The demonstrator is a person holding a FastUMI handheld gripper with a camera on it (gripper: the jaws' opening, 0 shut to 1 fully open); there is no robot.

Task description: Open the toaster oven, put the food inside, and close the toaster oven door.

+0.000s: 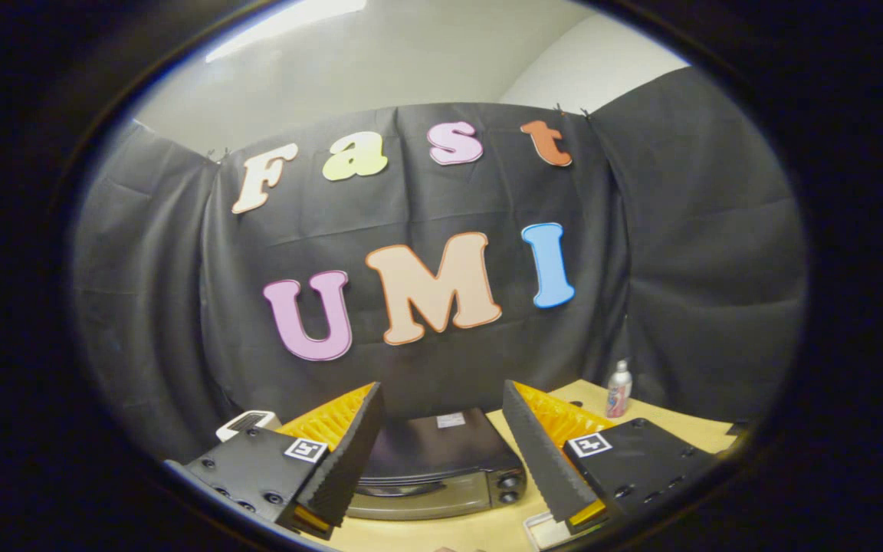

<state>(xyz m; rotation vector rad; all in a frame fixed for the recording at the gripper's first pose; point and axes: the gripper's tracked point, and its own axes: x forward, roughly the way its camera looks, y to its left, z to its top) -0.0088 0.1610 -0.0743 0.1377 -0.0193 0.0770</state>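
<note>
The toaster oven (441, 460) stands on the wooden table (671, 425), seen from above between and just beyond my two fingers; its dark top and the upper front with two knobs (509, 488) show, and the door looks closed. My gripper (441, 510) hangs above the table with its fingers wide apart and nothing between them. A white dish edge (545, 529) peeks out beside the right finger; I cannot make out any food on it.
A small bottle (618, 389) stands at the table's back right near the black cloth wall. A white object with a dark grille (246, 423) lies behind the left finger. Bare tabletop lies right of the oven.
</note>
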